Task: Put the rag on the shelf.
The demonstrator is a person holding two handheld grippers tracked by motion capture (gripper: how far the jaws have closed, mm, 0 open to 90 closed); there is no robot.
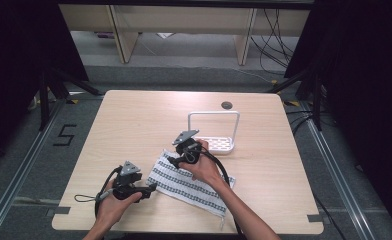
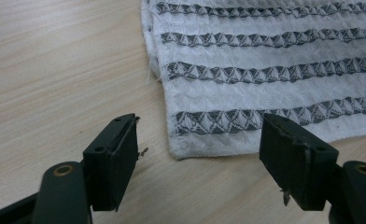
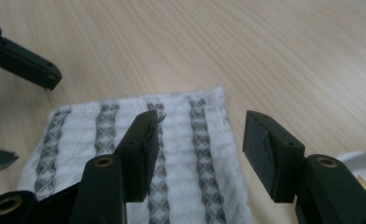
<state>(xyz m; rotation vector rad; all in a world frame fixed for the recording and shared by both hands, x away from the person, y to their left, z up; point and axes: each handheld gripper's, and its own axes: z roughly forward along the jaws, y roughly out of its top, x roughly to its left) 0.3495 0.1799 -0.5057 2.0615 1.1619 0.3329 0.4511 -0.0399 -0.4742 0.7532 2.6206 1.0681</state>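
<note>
Striped towel (image 1: 191,183) lengthwise toward near-right

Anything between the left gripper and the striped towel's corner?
Nothing: bare tabletop separates the left gripper from the striped towel, per the left gripper view.

Bare wood runs along the table's (image 1: 134,120) left and far edges. The white rack (image 1: 213,131) blocks the way just beyond the striped towel (image 1: 191,184).

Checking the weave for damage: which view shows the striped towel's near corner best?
The left gripper view: the towel corner lies sharp and close between the open jaws. The right gripper view shows another edge; the high view shows it whole but small.
</note>
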